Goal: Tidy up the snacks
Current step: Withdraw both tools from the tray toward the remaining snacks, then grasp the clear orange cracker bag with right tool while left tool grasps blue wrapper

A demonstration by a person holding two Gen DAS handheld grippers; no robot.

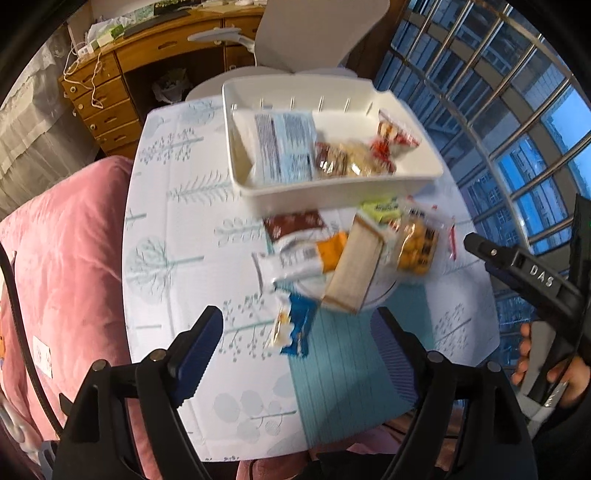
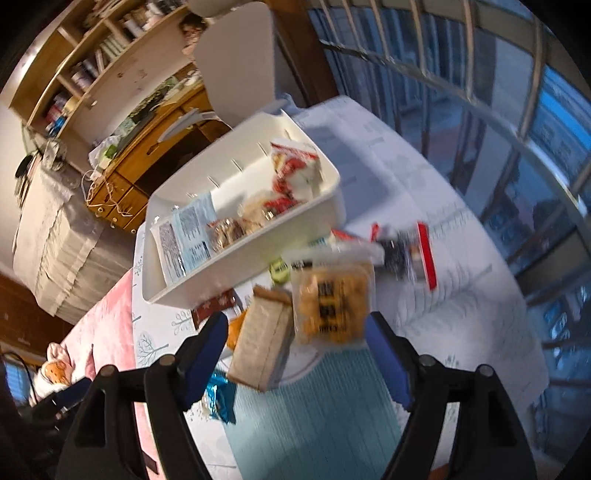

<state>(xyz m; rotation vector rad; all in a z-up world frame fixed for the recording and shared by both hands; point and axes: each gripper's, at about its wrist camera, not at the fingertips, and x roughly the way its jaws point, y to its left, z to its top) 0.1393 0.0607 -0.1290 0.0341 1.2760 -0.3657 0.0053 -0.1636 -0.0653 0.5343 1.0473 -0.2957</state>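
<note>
Step in hand: picking next snack from pile.
- Left tongs (image 1: 295,325) gaping, empty, hovering just short of blue wrapper (image 1: 297,328).
- Right tongs (image 2: 295,328) gaping, empty, framing orange snack pack (image 2: 332,302).
- White bin (image 1: 413,184) lying beyond pile, partly filled.
- Next: descending, pinching one pack each, likely.

Small room with a table set against a barred window, blue light outside

A round table (image 1: 166,229) under a pale cloth printed with grey-green trees (image 1: 162,258) and a teal striped panel (image 1: 343,369) stands by a large window (image 1: 517,122) fitted with metal bars (image 1: 491,88); building fronts (image 1: 535,206) outside look deep blue. Beyond the tabletop's far edge a white chair (image 1: 314,33) faces a wooden desk (image 1: 122,85) with drawers, a white cable (image 1: 92,85) trailing over its front. The right wrist view adds a wooden bookshelf (image 2: 74,74) above the desk. A pink quilt (image 1: 62,266) lies off the tabletop's left edge. Indoor light is warm.
</note>
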